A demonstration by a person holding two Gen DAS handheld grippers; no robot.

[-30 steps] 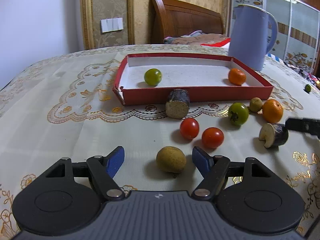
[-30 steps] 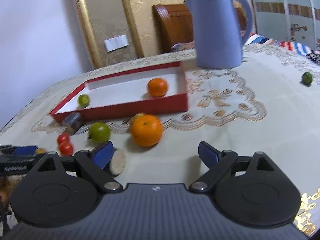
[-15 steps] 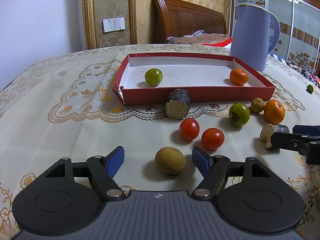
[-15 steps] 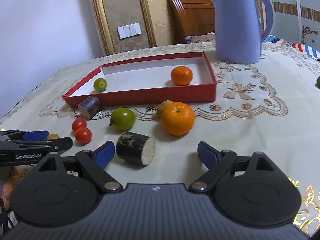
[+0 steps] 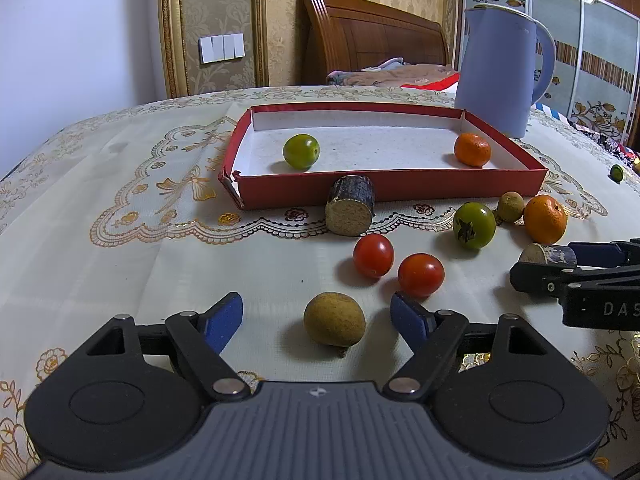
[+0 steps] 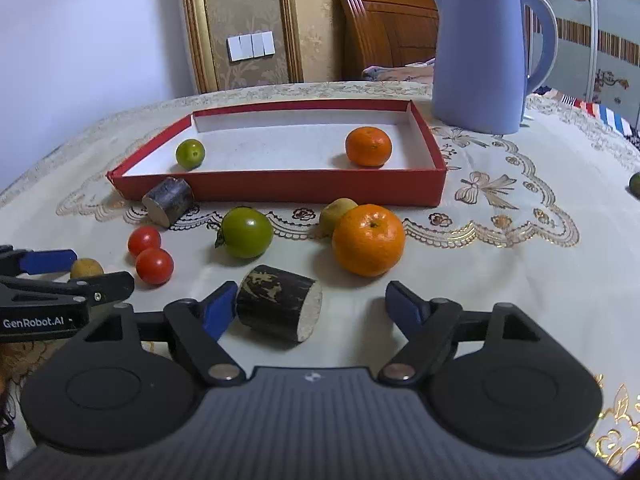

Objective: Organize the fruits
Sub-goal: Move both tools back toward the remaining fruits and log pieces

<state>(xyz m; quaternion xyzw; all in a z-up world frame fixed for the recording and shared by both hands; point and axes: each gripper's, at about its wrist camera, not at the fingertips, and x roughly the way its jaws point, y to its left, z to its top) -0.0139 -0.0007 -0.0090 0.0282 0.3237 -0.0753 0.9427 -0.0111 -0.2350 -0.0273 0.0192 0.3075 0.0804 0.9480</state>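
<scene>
Cream embroidered surface, red tray behind — right claw now shifted around dark cut piece, closing, unpinched; left claw spread, opening around brown fruit — pickups near.

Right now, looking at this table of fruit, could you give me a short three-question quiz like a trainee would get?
1. How many fruits lie inside the red tray?
2. True or false: the right tongs are clamped tight on the orange outside the tray.
3. What lies between the fingers of the left tongs: A) a red tomato, B) a small brown-yellow fruit, C) a dark cut stalk piece?

Key: 1. Two: a green fruit and a small orange. 2. False: they are closing around a dark cut stalk piece. 3. B; these tongs are opening.
</scene>
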